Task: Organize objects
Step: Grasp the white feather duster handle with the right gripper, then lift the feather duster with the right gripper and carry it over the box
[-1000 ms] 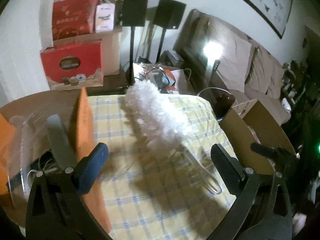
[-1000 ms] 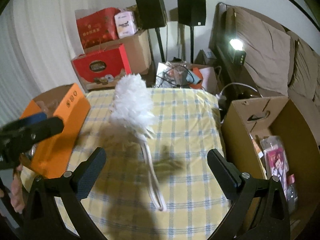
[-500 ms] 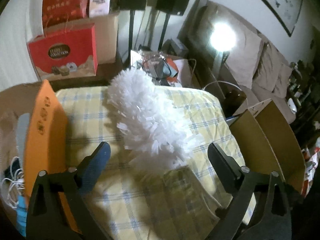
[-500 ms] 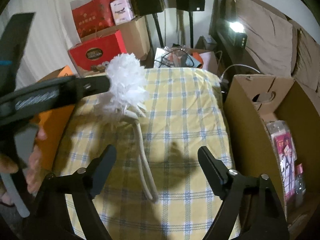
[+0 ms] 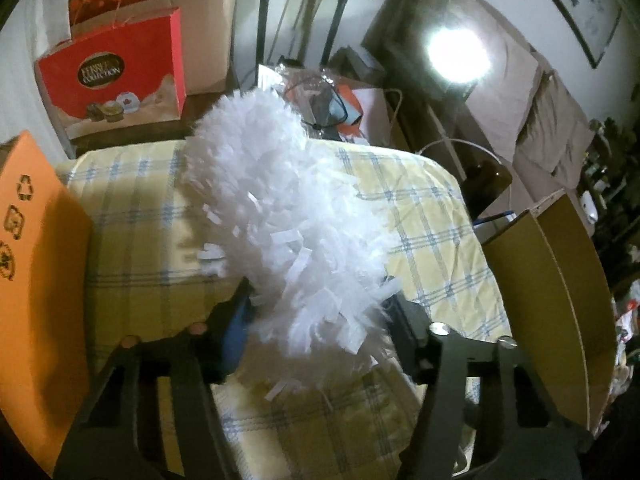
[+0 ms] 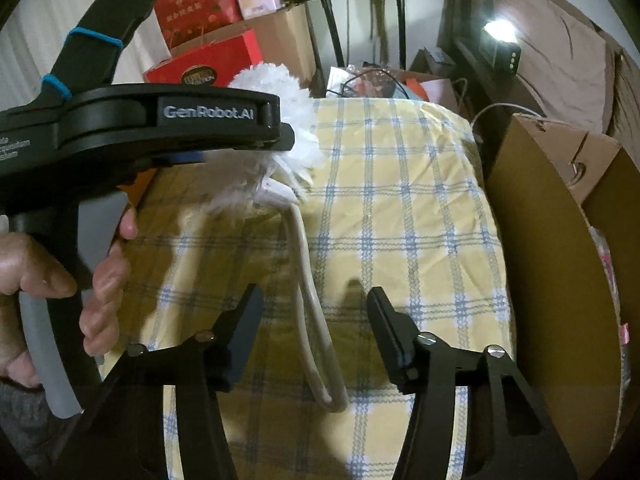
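Observation:
A white fluffy duster (image 5: 280, 220) lies on the yellow checked tablecloth (image 5: 140, 220). My left gripper (image 5: 318, 308) has come down around the near end of the fluffy head. Its jaws are closing, and loose strands brush both pads. In the right wrist view the duster's head (image 6: 280, 80) is partly hidden behind the left gripper (image 6: 284, 140), and its looped cream handle (image 6: 304, 264) runs toward me. My right gripper (image 6: 316, 320) straddles that handle. Its jaws are closing too, with a gap on each side of the loop.
An orange box (image 5: 36, 260) stands at the table's left edge and an open cardboard box (image 6: 540, 260) at its right. A hand (image 6: 100, 280) holds the left gripper's grey grip. Red gift bags (image 5: 112, 76), cartons, speaker stands and a sofa lie beyond the table.
Both grippers have dropped toward the duster and narrowed their jaws. The left moved right, over the fluffy head, which now fills its jaws. The right sank over the handle loop.

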Available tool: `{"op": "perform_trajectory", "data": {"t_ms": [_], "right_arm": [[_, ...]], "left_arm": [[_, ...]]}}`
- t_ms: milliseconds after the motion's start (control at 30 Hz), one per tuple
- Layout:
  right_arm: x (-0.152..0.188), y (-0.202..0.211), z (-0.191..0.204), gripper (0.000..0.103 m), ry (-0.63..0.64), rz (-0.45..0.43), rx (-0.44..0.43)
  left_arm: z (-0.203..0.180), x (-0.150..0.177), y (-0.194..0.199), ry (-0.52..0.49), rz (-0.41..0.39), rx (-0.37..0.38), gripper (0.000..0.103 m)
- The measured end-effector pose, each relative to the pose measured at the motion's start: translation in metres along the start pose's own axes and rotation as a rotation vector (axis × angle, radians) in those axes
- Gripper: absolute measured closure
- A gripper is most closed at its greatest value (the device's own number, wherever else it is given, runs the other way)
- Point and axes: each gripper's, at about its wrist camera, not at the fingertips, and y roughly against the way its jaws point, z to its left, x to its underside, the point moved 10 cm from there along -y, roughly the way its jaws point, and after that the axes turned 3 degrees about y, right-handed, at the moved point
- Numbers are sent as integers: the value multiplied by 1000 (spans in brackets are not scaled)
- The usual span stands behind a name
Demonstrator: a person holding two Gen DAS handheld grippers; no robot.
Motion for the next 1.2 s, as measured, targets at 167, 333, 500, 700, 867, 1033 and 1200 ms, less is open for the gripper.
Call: {"op": "perform_trajectory", "data": {"t_ms": [167, 333, 500, 700, 867, 1033, 1200], "right_arm": [[3, -9, 3, 75, 10, 22, -14], [3, -14, 5, 89, 30, 26, -7], [2, -9, 12, 96, 32, 13, -36], [-15, 16, 28, 96, 54, -40, -84], [-34, 39, 53, 96, 114, -93, -113], [-55, 51, 90, 96, 188, -127, -154], [-69, 54, 137, 96, 270, -139, -206]], "left_arm": [[-4, 2, -4, -8, 4, 11, 68], [-9, 1, 3, -22, -13, 10, 80], [-8, -5, 28, -22, -61, 24, 81], [2, -22, 80, 2, -148, 40, 81], [24, -37, 124, 24, -222, 33, 81], [66, -46, 161, 80, -277, 4, 81], [116, -45, 192, 152, -326, -33, 81]]}}
